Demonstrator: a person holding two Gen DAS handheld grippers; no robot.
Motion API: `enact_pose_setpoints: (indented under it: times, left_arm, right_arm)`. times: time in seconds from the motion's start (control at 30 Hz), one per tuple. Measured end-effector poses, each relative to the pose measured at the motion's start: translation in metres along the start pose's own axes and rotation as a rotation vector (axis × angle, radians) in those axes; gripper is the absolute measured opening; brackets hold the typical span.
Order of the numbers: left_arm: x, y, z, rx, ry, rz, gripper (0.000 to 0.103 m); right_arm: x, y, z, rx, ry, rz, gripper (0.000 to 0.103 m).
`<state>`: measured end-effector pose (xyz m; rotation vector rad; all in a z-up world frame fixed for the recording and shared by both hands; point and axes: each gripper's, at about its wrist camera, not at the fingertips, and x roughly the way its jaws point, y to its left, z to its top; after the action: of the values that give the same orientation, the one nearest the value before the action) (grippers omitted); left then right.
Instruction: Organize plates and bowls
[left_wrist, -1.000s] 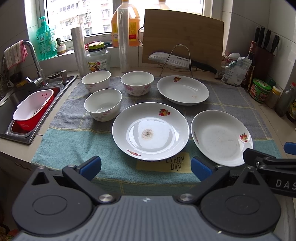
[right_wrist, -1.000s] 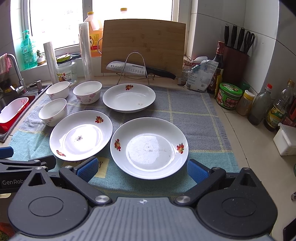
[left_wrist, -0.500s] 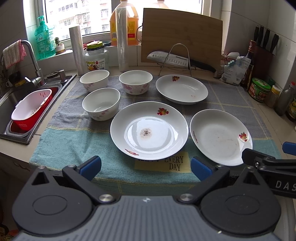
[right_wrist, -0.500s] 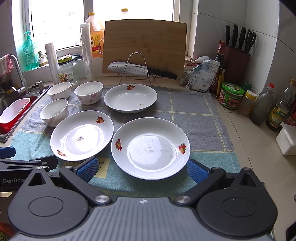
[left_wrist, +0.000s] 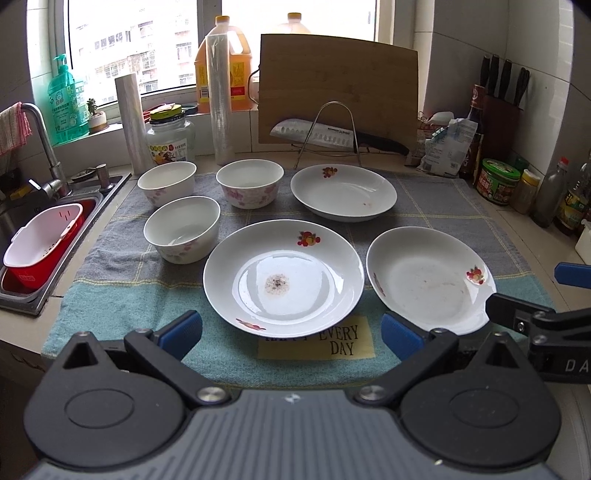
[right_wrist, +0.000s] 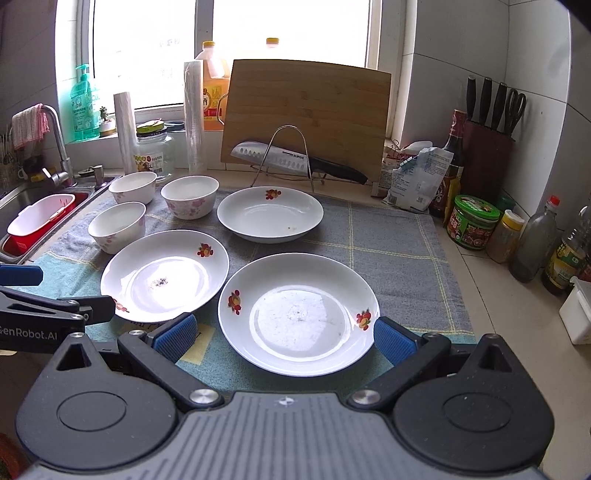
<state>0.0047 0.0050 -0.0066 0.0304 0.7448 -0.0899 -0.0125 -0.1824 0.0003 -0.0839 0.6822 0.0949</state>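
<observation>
Three white round plates with small fruit prints and three white bowls with pink flower prints lie on a grey and teal checked towel (left_wrist: 110, 254) spread over the counter; the left plate with a dark speck patch in its middle (left_wrist: 283, 275) sits at the towel's front, directly ahead of the left gripper (left_wrist: 291, 330), whose blue-padded fingers are spread wide and hold nothing; the right plate with faint smears (right_wrist: 299, 314) lies just beside it, and the right gripper (right_wrist: 282, 334) hovers at its near rim, fingers spread to either side of the plate, not gripping it; whether the pads touch the rim I cannot tell; the far plate (left_wrist: 343, 192) rests behind these two, apart from them; the nearest bowl (left_wrist: 181, 229) stands left of the speckled plate, with the left rear bowl (left_wrist: 167, 182) and the right rear bowl (left_wrist: 250, 182) behind it, side by side; all three bowls are upright; a bamboo cutting board (left_wrist: 338, 88) leans against the window sill behind a wire rack holding a cleaver-style knife (left_wrist: 317, 134); a steel sink with a red and white strainer basket (left_wrist: 40, 240) lies to the left.
</observation>
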Motion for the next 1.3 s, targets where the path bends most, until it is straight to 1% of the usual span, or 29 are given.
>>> enact_pose_setpoints:
  times: [0.1,0.2,0.37,0.57,0.63,0.73,0.87,0.93,1.1,1.3]
  left_arm:
    - [0.003,0.003,-0.001,-0.004,0.0,-0.007,0.102]
    - [0.007,0.004,-0.003,0.001,0.003,-0.011,0.102]
    - [0.014,0.006,-0.004,-0.002,0.012,-0.031,0.102]
    - [0.026,0.009,-0.001,-0.025,0.007,-0.066,0.102]
    - [0.029,0.01,0.0,-0.027,0.007,-0.07,0.102]
    - [0.035,0.011,0.003,-0.02,0.007,-0.078,0.102]
    - [0.044,0.011,0.009,-0.007,0.016,-0.079,0.102]
    - [0.048,0.011,0.011,-0.001,0.018,-0.089,0.102]
    - [0.061,0.008,0.02,0.031,0.027,-0.124,0.102]
    - [0.078,0.004,0.034,0.082,0.025,-0.215,0.102]
  right_arm:
    - [0.006,-0.003,-0.007,-0.026,0.007,0.016,0.103]
    - [0.018,-0.006,-0.018,-0.05,0.042,0.033,0.103]
    - [0.04,-0.008,-0.036,-0.061,0.086,0.023,0.103]
    - [0.075,-0.019,-0.052,-0.018,0.138,0.019,0.103]
    - [0.085,-0.02,-0.056,-0.014,0.149,-0.001,0.103]
    - [0.096,-0.023,-0.06,-0.007,0.163,0.004,0.103]
    - [0.108,-0.025,-0.06,0.011,0.162,0.02,0.103]
    - [0.114,-0.026,-0.059,0.022,0.171,0.024,0.103]
    - [0.119,-0.026,-0.057,0.007,0.148,0.031,0.103]
    - [0.125,-0.029,-0.056,-0.006,0.107,0.048,0.103]
